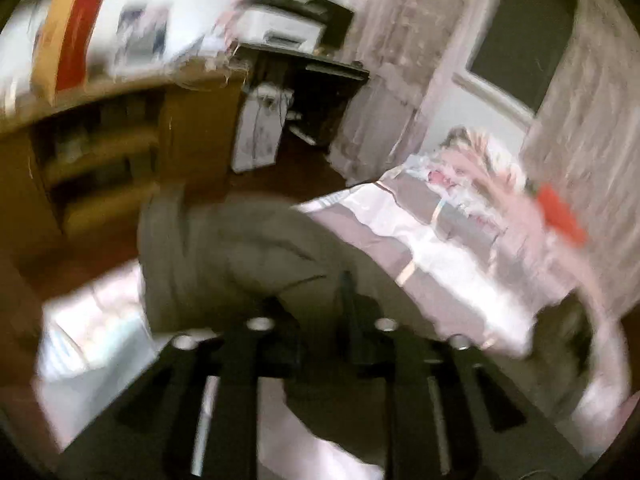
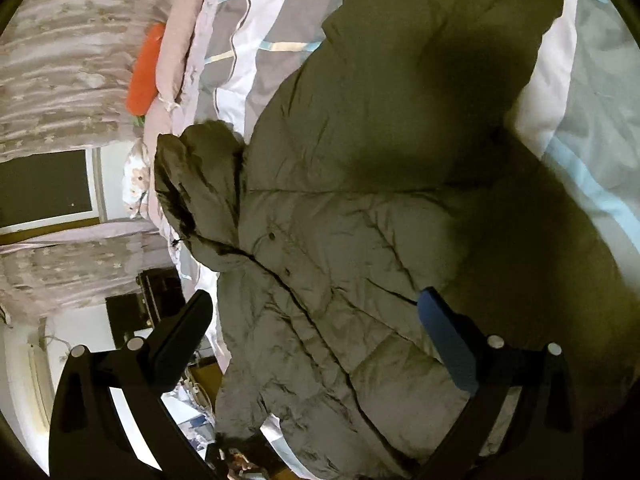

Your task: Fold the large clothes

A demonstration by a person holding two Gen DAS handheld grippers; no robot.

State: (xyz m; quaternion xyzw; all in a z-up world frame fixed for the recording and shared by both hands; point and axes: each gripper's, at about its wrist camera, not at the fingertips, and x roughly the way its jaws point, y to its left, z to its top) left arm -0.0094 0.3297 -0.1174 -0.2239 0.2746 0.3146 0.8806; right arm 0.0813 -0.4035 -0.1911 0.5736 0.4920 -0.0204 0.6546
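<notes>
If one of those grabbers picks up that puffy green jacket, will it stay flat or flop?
The jacket would probably flop: its quilted padding already creases and sags over the bed. It looks light for its bulk. The shiny shell may slip between the open right gripper's fingers.

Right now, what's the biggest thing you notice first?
A big puffy olive-green jacket lies spread across the bed, filling most of the right wrist view. The right gripper hangs open above it. An orange pillow sits at the bed's far edge by the curtain.
</notes>
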